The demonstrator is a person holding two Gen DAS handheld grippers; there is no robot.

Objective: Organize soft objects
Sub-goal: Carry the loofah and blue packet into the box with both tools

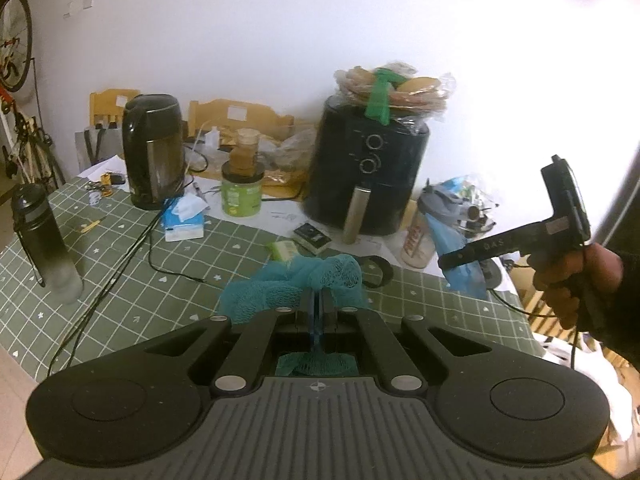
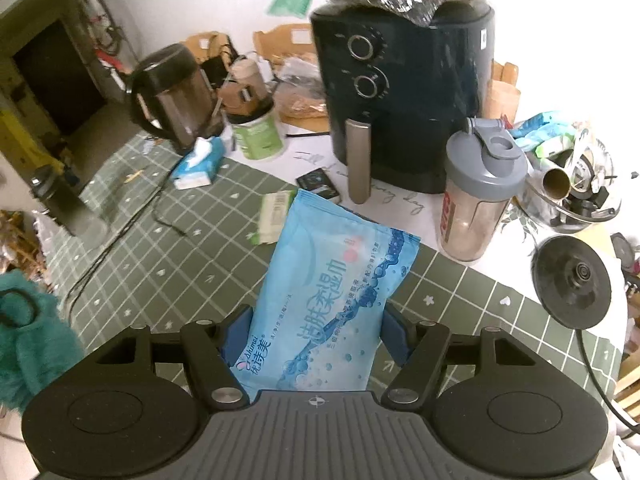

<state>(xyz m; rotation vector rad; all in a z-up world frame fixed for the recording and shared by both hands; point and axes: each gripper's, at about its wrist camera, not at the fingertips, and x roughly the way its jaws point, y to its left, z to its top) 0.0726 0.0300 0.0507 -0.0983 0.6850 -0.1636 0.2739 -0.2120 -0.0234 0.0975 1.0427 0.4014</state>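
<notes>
The left gripper [image 1: 318, 300] has its two fingers squeezed almost together on a blue-green mesh puff [image 1: 296, 284], and a bit of the net pokes out behind them too. The puff is bunched up in the air above the green checked tablecloth [image 1: 120, 264]. It looks very light and squishy, so it will sag and flop; a pinch in the thick middle knot should hold better than one at a loose edge. The right gripper [image 2: 316, 332] has its fingers spread wide, pressing on both sides of a blue wet wipes pack [image 2: 332, 280]. The pack sticks out forward over the cloth, and I think it is lifted off the table, though that is hard to tell from here. It looks soft and bendy with a shiny, slippery skin, and maybe a bit heavy, so it could droop or slide; holding it near the middle seems safest. Farther back stand a black air fryer [image 2: 404, 92], a shaker bottle [image 2: 476, 200] and a kettle [image 1: 154, 152].
</notes>
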